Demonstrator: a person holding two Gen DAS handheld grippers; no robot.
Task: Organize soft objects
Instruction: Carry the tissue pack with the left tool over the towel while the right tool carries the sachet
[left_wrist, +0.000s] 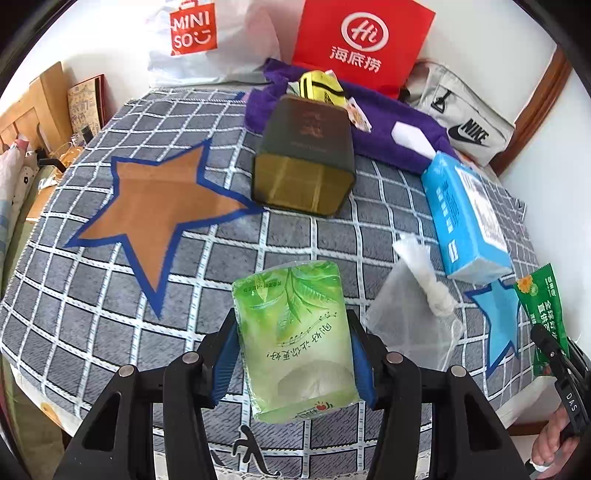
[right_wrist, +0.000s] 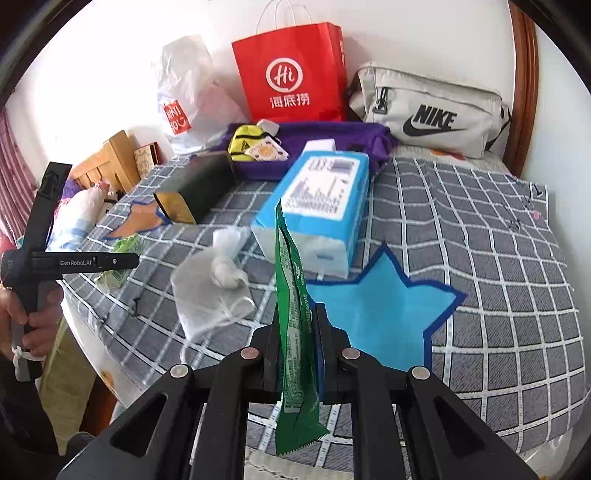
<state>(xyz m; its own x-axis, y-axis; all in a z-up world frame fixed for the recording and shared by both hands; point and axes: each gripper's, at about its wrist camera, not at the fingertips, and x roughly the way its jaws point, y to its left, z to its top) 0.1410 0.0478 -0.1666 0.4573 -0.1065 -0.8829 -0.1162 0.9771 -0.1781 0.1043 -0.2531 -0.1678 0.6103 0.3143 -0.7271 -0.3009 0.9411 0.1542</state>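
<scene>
My left gripper (left_wrist: 293, 354) is shut on a light green tissue pack (left_wrist: 295, 332) and holds it above the checked bedcover (left_wrist: 92, 314), just right of an orange star patch (left_wrist: 159, 206). My right gripper (right_wrist: 297, 325) is shut on a green snack packet (right_wrist: 293, 314) held on edge, beside a blue star patch (right_wrist: 384, 310); the packet also shows in the left wrist view (left_wrist: 543, 314). A white mesh pouch (right_wrist: 210, 288) and a blue tissue pack (right_wrist: 321, 199) lie between the two grippers.
A dark tin box (left_wrist: 306, 155) lies on its side past the orange star. A purple towel (left_wrist: 388, 133) with a yellow pouch (left_wrist: 321, 88), a red paper bag (left_wrist: 362, 40), a white Miniso bag (left_wrist: 192, 33) and a Nike bag (right_wrist: 428, 110) line the wall.
</scene>
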